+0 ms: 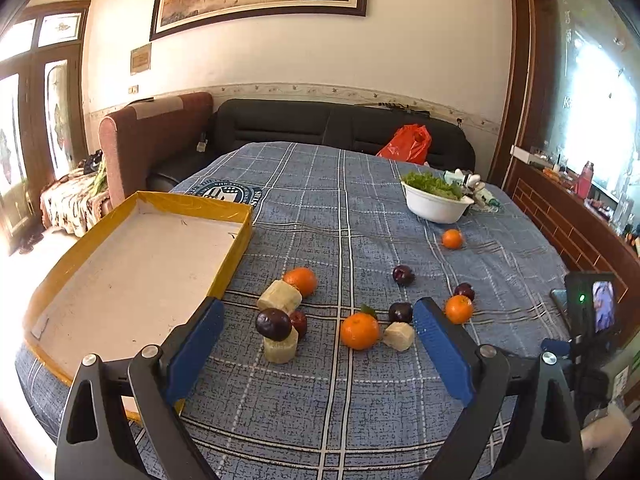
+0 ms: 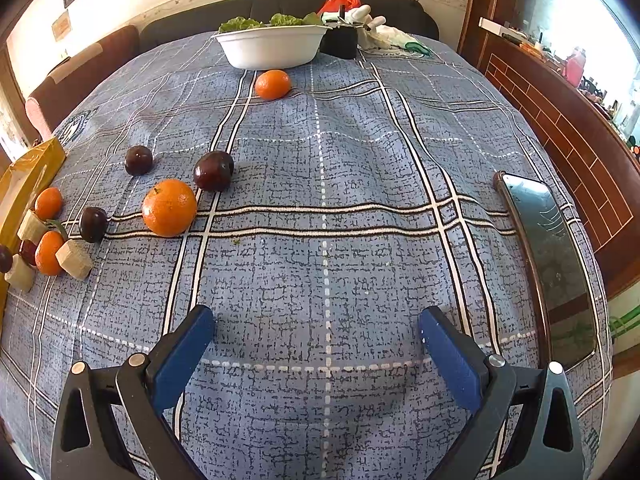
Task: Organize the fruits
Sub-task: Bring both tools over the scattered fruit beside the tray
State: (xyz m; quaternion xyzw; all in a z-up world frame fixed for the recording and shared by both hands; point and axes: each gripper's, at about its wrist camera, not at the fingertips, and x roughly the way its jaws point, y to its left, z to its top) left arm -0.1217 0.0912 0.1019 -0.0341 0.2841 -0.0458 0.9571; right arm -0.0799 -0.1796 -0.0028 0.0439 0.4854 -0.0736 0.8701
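Several oranges, dark plums and pale cut chunks lie loose on the blue plaid tablecloth. In the left wrist view an orange (image 1: pixel 359 330) and a plum (image 1: pixel 273 323) resting on a pale chunk (image 1: pixel 281 347) lie just ahead of my open, empty left gripper (image 1: pixel 318 314). A shallow yellow tray (image 1: pixel 84 320) with nothing in it sits to the left. In the right wrist view my open, empty right gripper (image 2: pixel 318 322) hovers over bare cloth; an orange (image 2: pixel 169 207) and a plum (image 2: pixel 213 170) lie ahead to the left. The tray's corner (image 2: pixel 28 176) shows at the far left.
A white bowl of lettuce (image 1: pixel 436 199) stands at the far right of the table with an orange (image 1: pixel 452 238) in front of it. A phone (image 2: pixel 554 248) lies near the right edge. A black sofa and a red bag (image 1: pixel 406 144) are behind the table.
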